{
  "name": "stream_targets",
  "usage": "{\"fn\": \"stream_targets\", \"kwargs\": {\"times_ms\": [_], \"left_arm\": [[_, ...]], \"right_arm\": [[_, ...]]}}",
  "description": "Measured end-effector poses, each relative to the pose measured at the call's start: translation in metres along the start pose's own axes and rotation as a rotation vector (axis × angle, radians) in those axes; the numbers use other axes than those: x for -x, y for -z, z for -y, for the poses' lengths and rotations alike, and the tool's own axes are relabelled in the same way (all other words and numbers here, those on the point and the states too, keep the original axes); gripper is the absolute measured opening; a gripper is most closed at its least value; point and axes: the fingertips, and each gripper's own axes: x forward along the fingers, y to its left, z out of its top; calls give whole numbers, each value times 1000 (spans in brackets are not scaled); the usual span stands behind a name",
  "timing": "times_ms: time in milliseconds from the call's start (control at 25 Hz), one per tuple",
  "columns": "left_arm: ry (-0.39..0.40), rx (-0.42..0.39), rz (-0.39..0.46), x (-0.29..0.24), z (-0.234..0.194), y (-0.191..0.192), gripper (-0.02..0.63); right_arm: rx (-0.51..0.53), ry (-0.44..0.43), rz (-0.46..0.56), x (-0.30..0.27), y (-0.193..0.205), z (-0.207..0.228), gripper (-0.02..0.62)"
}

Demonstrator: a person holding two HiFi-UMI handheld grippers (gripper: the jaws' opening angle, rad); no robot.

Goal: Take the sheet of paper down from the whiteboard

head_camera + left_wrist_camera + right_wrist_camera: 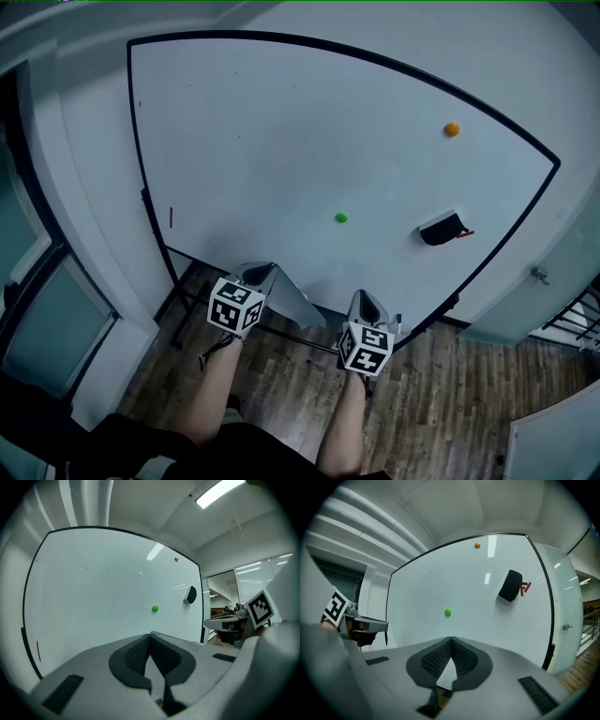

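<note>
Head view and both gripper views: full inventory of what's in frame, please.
whiteboard: 1, white with black frame, fills the view ahead; no sheet on it
orange magnet: 1, upper right of the board
green magnet: 1, mid-board
eraser: 1, black, right side of the board
red item: 1, beside the eraser, too small to name
red stroke: 1, near the board's left edge
pale grey sheet-like shape: 1, at the board's lower edge; possibly the paper, cannot tell
floor: brown wood planks, below
forearms: 2, bottom centre
left hand-held gripper: 1, grey, jaws together, nothing seen clamped
right hand-held gripper: 1, grey, jaws together, nothing seen clamped
</note>
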Motion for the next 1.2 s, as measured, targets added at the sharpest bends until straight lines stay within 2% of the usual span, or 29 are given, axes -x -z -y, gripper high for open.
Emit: {"fn": "stream_targets", "kwargs": {"times_ms": [440,760,1200], "left_arm": [[-21,-2,-10,30,30,11,21],[-6,-5,-51,57,53,32,21],[-10,10,-46,82,65,38,21]], "right_arm": [[17,-52,-9,42,14,-9,24],[11,-59,-25,73,36,-18,25],[1,-60,-34,105,47,-25,23]]}}
